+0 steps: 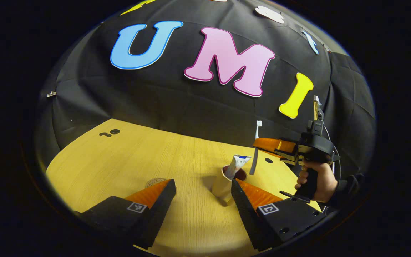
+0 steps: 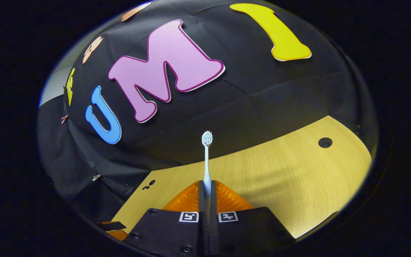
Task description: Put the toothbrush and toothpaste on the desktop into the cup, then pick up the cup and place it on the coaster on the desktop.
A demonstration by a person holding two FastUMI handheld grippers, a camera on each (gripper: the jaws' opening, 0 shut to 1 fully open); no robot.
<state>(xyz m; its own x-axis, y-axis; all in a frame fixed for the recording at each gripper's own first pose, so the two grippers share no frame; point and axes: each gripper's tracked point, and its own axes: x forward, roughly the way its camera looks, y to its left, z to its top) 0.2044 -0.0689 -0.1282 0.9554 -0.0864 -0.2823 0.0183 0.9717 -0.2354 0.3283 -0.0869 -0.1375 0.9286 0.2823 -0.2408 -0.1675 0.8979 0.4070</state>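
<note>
Clamping the toothbrush (image 2: 207, 162) between both fingers, the right gripper (image 2: 207, 185) holds it upright, the bristle head well beyond its fingertips and pointing away from the camera, over the wooden desktop (image 2: 298, 178). In the left gripper view the same gripper (image 1: 262, 143), carried by a hand (image 1: 316, 180), hangs above and just to the far right of the cup (image 1: 223, 185), with the toothbrush (image 1: 256, 148) standing near vertical, its lower end beside the cup's rim and seemingly still outside the cup.

The left gripper (image 1: 203, 187) is spread wide and holds nothing. The cup stands just inside its right finger, close to or touching it, and the toothpaste (image 1: 237, 165) leans out of the cup's mouth. The coaster (image 1: 154, 182) lies on the desktop just beyond the left finger's tip, partly hidden by it.
</note>
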